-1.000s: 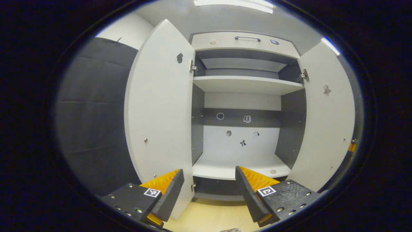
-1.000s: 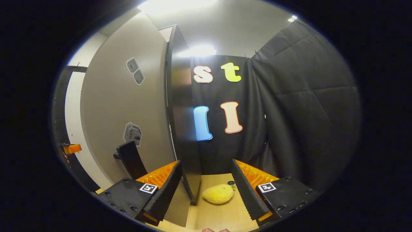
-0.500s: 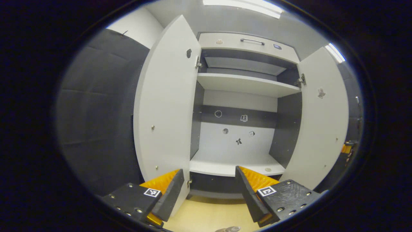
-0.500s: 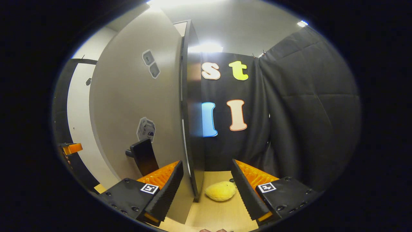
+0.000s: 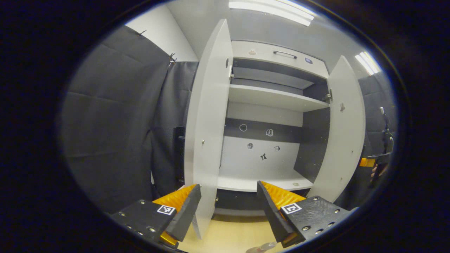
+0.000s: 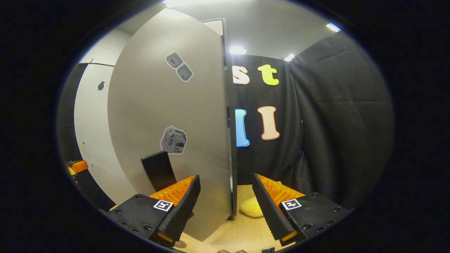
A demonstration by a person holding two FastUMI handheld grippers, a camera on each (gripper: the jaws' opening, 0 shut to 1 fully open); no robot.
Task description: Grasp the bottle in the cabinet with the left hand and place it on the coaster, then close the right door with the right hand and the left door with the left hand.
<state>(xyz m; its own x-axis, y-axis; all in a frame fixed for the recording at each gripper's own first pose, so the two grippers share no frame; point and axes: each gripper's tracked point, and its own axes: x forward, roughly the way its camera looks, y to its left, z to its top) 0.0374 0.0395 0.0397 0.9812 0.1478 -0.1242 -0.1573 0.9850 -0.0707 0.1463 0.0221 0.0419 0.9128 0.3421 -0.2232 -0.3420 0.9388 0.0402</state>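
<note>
The white cabinet [image 5: 270,98] stands with both doors open and its shelves bare. Its left door [image 5: 207,133] is almost edge-on to me, and its lower edge sits between the fingers of my open left gripper [image 5: 227,188]. What looks like the bottle's clear top [image 5: 262,247] peeks in at the bottom edge, on the wooden surface. The right door [image 5: 344,130] also stands open. In the right gripper view, the outer face of that right door [image 6: 168,116] and its black handle [image 6: 158,169] are close. The door's free edge stands between the fingers of my open right gripper [image 6: 225,179], untouched.
A yellow plush thing [image 6: 250,207] lies on the wooden surface [image 6: 246,232] behind the right door's edge. Black cloth walls close in on both sides. The other gripper shows small at the far right [image 5: 367,162] and at the far left [image 6: 77,166].
The left gripper view has swung so the left door now shows edge-on between its fingers. The right gripper has shifted, so more of the right door's outer face shows and its edge sits farther right.
</note>
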